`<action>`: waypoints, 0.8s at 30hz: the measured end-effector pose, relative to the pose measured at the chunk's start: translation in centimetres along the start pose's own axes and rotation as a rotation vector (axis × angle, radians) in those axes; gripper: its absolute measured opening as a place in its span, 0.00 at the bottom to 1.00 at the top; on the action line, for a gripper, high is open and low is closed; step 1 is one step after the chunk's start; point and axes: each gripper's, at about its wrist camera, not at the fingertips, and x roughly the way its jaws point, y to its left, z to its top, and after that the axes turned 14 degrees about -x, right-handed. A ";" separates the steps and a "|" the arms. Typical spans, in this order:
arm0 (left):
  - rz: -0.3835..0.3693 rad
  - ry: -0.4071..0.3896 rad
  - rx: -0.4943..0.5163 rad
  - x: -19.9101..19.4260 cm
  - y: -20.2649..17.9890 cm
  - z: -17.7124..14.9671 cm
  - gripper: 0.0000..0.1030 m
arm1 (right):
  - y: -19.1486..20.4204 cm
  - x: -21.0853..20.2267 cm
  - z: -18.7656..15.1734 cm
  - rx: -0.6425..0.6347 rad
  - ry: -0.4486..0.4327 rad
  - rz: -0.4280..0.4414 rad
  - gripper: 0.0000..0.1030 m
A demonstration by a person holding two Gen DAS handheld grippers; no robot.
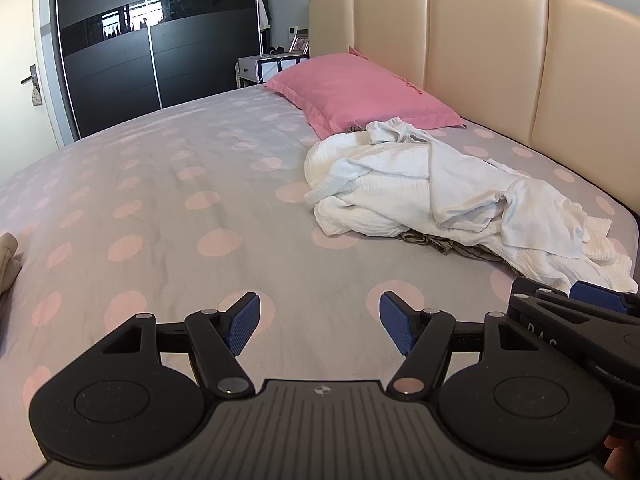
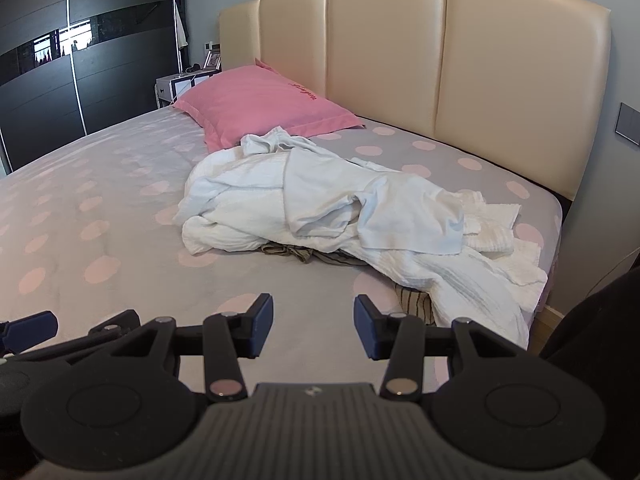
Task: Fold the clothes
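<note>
A heap of crumpled white clothes [image 1: 448, 192] lies on the bed's right side, also in the right wrist view [image 2: 340, 208]. A brownish garment [image 2: 304, 254] pokes out from under it, and a striped piece [image 2: 414, 306] shows at its near end. My left gripper [image 1: 320, 322] is open and empty above the sheet, short and left of the heap. My right gripper [image 2: 314, 326] is open and empty, close to the heap's near end. Each gripper shows at the edge of the other's view.
The bed has a grey sheet with pink dots [image 1: 160, 208], a pink pillow [image 1: 360, 92] and a beige padded headboard [image 1: 480, 60]. A dark wardrobe [image 1: 152, 40] and a nightstand [image 1: 268, 66] stand beyond. A beige cloth [image 1: 8, 260] lies at the left edge.
</note>
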 end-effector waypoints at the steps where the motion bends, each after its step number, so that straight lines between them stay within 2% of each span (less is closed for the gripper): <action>1: 0.001 0.000 0.000 0.0 0.0 0.0 0.63 | 0.0 0.0 0.0 0.000 0.000 0.000 0.46; 24: 0.005 0.006 -0.008 0.0 0.0 -0.2 0.63 | 0.0 -0.3 0.0 -0.005 -0.006 -0.003 0.46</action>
